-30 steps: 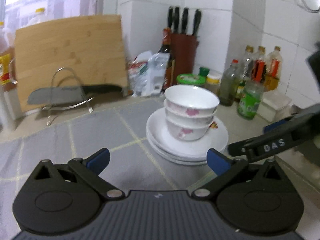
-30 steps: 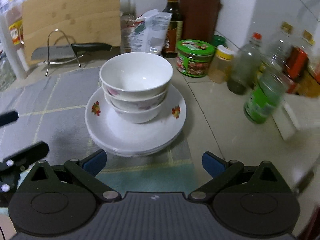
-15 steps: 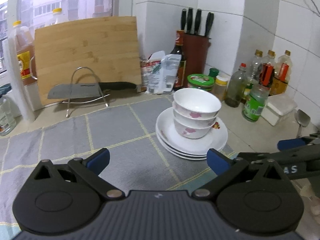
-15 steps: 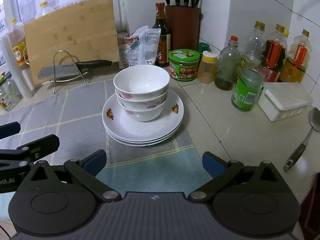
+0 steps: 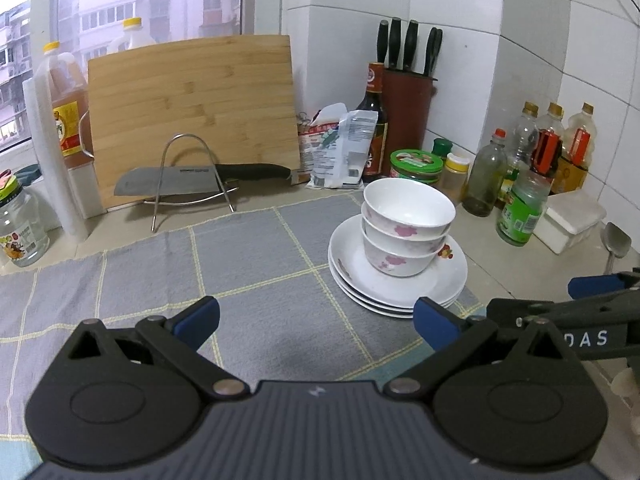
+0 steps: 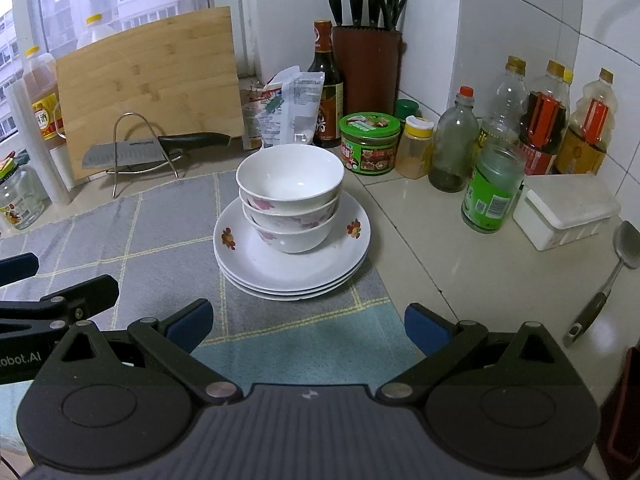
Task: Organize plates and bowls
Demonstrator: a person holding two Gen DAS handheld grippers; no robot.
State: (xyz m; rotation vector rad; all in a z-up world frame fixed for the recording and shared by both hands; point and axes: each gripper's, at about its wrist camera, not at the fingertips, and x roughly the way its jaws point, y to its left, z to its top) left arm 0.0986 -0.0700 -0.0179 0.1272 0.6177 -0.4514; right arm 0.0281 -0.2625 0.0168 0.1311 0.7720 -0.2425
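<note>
Three white bowls with pink flowers (image 5: 406, 226) (image 6: 290, 196) are nested on a stack of three white plates (image 5: 444, 280) (image 6: 256, 258), at the right edge of a grey checked mat (image 5: 248, 276) (image 6: 160, 224). My left gripper (image 5: 316, 318) is open and empty, above the mat, short of the stack and to its left. My right gripper (image 6: 306, 324) is open and empty, held back from the stack on its near side. Each gripper shows at the edge of the other's view, the right one (image 5: 592, 304) and the left one (image 6: 48, 292).
A bamboo cutting board (image 5: 192, 116) leans at the back, with a cleaver on a wire rack (image 5: 188, 178) in front. A knife block (image 6: 366, 68), sauce bottles (image 6: 544, 120), jars, a green bottle (image 6: 490, 190), a white box (image 6: 566, 214) and a spoon (image 6: 608, 280) crowd the right counter.
Both grippers have drawn back and up from the stack, so the bowls and plates look smaller and farther. Both stay open. The stack has not moved.
</note>
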